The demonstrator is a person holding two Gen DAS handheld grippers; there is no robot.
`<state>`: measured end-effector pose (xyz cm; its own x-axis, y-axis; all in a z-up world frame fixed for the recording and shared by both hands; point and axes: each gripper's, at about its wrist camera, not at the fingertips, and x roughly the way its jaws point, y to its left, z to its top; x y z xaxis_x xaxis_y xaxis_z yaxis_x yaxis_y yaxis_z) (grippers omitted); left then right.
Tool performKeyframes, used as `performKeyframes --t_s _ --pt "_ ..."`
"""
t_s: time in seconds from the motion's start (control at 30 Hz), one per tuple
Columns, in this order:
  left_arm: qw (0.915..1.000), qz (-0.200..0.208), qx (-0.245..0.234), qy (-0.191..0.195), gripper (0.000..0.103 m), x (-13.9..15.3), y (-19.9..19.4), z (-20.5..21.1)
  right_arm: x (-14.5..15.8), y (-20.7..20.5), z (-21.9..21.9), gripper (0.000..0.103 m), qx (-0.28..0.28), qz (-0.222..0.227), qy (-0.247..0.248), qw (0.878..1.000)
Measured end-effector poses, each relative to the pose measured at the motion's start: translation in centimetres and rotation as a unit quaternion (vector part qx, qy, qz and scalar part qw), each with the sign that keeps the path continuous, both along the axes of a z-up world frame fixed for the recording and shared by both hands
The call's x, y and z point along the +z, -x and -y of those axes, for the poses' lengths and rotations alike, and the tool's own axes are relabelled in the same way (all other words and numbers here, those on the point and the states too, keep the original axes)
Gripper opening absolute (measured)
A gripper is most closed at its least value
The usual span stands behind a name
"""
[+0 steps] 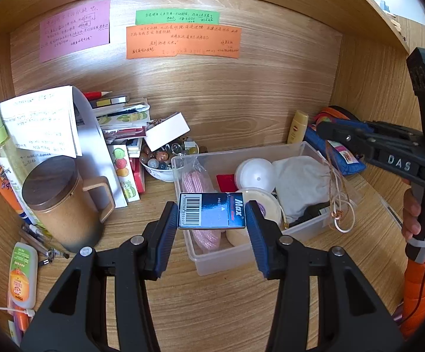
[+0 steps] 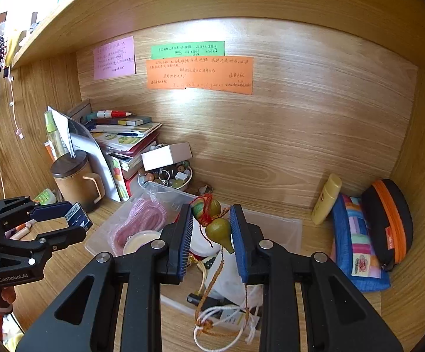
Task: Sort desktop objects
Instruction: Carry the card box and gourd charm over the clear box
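My left gripper (image 1: 211, 215) is shut on a small dark blue "Max" box (image 1: 211, 210) with a barcode, held just above the near left corner of a clear plastic bin (image 1: 306, 148). In the right wrist view the same box (image 2: 77, 217) shows between the left gripper's fingers (image 2: 51, 214) at the left. My right gripper (image 2: 212, 224) is shut on a green gourd charm (image 2: 217, 226) with red knotted cord, its tan tassel cord and white string dangling over the bin (image 2: 274, 228). The bin holds pink rope (image 1: 196, 180), a white round case, a cloth pouch and a cream lid.
A brown lidded mug (image 1: 62, 202), stacked books and papers (image 1: 118, 117) and a bowl of beads (image 1: 165, 158) crowd the left. A yellow bottle (image 2: 327, 199), patchwork pouch (image 2: 356, 243) and black-orange case (image 2: 388, 223) stand right. Sticky notes hang on the back panel. A tube and pens lie front left.
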<state>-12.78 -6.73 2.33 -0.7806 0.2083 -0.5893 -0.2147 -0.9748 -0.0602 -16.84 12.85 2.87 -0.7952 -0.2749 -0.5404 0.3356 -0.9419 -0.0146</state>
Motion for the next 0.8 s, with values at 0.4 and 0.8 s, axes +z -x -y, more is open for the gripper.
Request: performKeyframes --t_s 0.4,0.8 --pt "0.9998 0.016 -0.010 -0.011 0.047 -0.9 2.6 -0.6 -3.8 2.3 1.3 0.023 0.017 0.050 0.002 0.999" --pt "0.9990 0.036 -0.022 -0.017 0.047 -2.0 6.3 -2.1 -6.5 4.0 1.5 0.024 0.026 0.083 -0.002 0.996"
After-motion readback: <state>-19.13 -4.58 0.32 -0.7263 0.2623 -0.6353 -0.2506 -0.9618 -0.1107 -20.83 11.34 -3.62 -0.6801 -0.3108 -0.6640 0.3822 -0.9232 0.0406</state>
